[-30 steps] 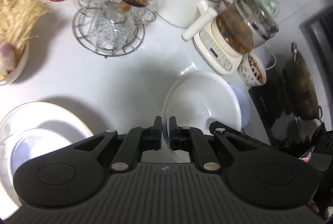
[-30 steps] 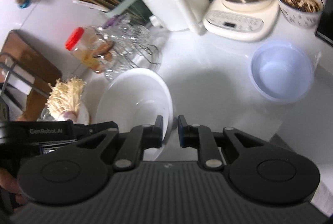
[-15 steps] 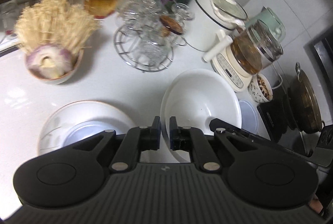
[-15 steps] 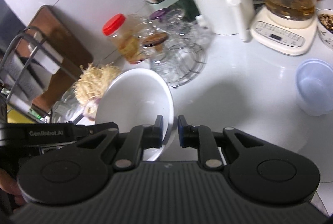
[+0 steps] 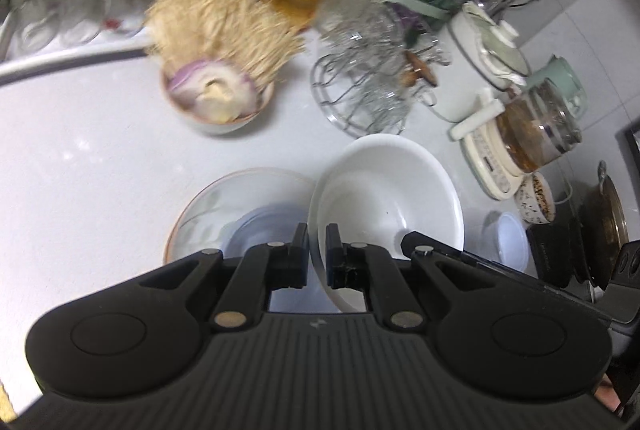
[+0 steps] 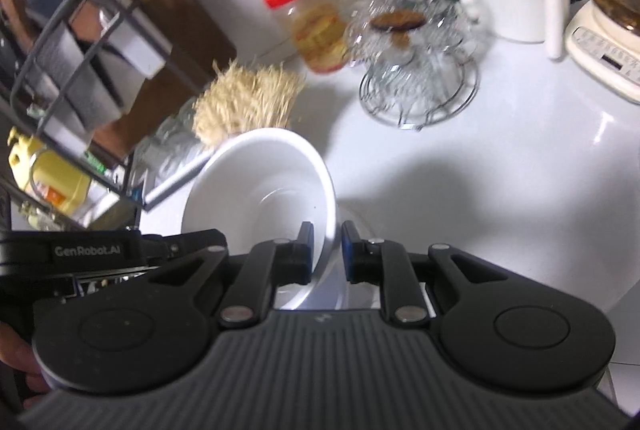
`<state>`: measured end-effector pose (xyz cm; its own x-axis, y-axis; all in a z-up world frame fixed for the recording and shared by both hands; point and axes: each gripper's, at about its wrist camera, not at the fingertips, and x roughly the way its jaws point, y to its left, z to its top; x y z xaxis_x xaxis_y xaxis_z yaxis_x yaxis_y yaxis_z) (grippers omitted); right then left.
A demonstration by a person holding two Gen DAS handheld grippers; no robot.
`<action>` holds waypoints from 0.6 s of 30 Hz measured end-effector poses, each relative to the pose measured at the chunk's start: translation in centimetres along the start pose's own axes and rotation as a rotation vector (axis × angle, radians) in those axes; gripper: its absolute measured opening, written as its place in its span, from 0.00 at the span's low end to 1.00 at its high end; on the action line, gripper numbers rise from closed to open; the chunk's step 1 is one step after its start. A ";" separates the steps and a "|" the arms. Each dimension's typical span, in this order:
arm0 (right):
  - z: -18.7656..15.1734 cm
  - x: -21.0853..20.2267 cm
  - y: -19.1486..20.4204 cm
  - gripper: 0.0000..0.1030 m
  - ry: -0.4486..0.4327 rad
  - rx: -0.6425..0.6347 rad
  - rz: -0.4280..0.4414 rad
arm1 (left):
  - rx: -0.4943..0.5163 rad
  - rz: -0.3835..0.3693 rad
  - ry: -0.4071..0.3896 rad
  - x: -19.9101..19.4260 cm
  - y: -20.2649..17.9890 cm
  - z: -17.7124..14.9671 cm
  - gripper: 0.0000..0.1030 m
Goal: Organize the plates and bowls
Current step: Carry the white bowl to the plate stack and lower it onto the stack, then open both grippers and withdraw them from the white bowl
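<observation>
Now both hand-held grippers [image 5: 317, 248] [image 6: 326, 248] pinch the white bowl's [image 5: 394, 190] rim.

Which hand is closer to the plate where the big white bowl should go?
Left, probably. The left tongs pinch the white bowl rim right beside the gold-rimmed plate. The right tongs grip the opposite rim, farther from it. Both should lower together.
</observation>
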<state>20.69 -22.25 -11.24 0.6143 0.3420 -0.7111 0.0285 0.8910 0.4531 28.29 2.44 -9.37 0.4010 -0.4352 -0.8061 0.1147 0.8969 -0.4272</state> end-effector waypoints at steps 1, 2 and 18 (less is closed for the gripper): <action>-0.2 0.3 0.3 0.17 0.012 -0.005 -0.001 | -0.007 0.007 0.004 0.0 0.4 -0.3 0.07; -0.4 0.7 0.4 0.17 0.026 -0.008 -0.002 | -0.015 0.014 0.012 0.2 0.8 -0.5 0.07; -2.3 3.5 0.9 0.19 0.140 -0.006 -0.024 | -0.053 0.087 0.071 2.1 2.4 -1.9 0.07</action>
<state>21.02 -19.55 -14.55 0.4978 0.3588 -0.7895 0.0368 0.9008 0.4326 27.69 3.53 -12.80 0.3420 -0.3621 -0.8671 0.0334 0.9269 -0.3738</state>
